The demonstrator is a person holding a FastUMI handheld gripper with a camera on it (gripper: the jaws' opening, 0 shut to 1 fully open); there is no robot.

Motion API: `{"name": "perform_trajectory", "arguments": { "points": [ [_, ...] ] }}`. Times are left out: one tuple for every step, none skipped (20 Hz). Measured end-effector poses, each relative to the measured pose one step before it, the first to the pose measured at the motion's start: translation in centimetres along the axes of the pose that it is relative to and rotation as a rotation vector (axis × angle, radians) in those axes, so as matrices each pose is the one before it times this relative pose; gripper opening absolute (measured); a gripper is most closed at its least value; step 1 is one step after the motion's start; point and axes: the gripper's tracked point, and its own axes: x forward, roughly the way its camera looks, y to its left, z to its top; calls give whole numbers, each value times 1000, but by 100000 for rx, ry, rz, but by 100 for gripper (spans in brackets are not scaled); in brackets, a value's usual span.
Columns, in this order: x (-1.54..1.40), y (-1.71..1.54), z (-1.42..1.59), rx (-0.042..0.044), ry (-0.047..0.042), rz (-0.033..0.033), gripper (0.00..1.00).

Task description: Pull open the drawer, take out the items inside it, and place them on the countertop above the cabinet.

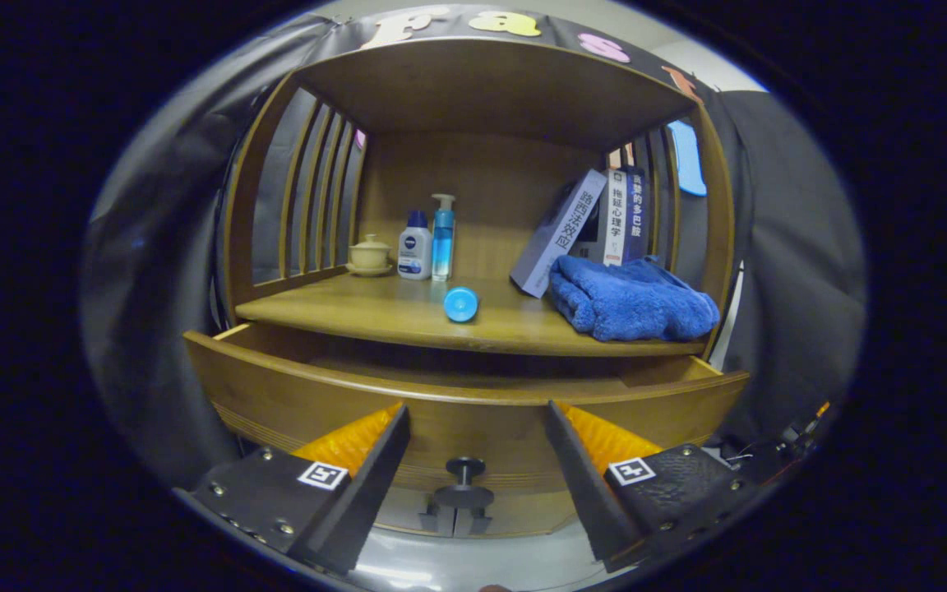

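Tongs [473, 460] spread wide, empty, knob [464, 470] between fingers. Drawer [457, 403] pulled open below counter [391, 316]; contents hidden behind front. Likely next: lift over front, reach in slowly, avoid rim.

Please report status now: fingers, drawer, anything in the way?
Gripper open, fingers empty, facing drawer front. Drawer pulled out, knob between the fingers. Blue cap on countertop. Nothing blocking.
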Motion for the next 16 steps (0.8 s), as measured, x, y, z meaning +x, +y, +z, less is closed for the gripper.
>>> {"name": "perform_trajectory", "arguments": {
  "points": [
    [523,113,144,100,120,-120,100],
    [520,79,103,-136,44,-118,100],
    [460,-51,47,-121,-92,142,100],
    [379,50,176,194,-222,273,100],
    [401,-37,30,227,98,-16,99],
    [380,31,81,-162,166,-174,100],
    [417,51,102,-234,175,-201,99],
    [387,42,138,126,-106,-129,99],
    [432,44,12,272,-2,40,99],
    [144,67,95,255,-272,26,100],
    [182,45,-23,16,208,-126,100],
    [250,-21,146,11,-203,-140,100],
    [176,89,-24,-18,94,-155,99],
    [233,9,136,244,-208,-115,99],
    [317,98,-16,102,90,23,99],
    [129,39,36,-1,158,-40,100]
  ]
}}
